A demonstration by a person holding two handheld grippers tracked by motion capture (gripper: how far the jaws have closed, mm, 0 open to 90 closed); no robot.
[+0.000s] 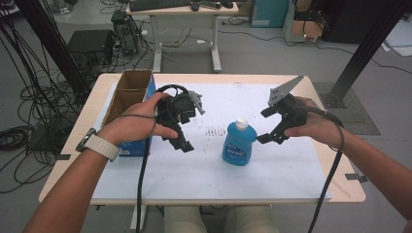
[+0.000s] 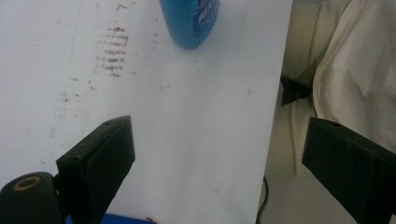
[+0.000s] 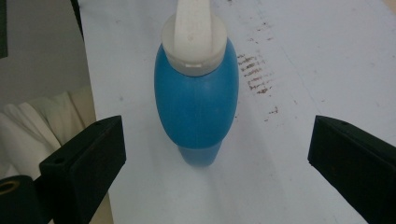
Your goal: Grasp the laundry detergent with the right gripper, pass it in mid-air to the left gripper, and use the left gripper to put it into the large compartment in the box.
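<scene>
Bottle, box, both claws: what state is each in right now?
Bottle: upright on the sheet, cap on, untouched.
Box: open on top, at the table's left edge.
Left claw: open, holding nothing.
Right claw: open, jaws either side of the bottle, not touching.

Soft, even light (close-ups blurry)

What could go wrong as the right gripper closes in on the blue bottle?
The blue bottle stands upright and narrow, so a push from one jaw of the open right gripper before the other touches could tip it. Its rounded sides might slip under a high grip near the white cap. The left gripper, open beside it, offers no support.
</scene>
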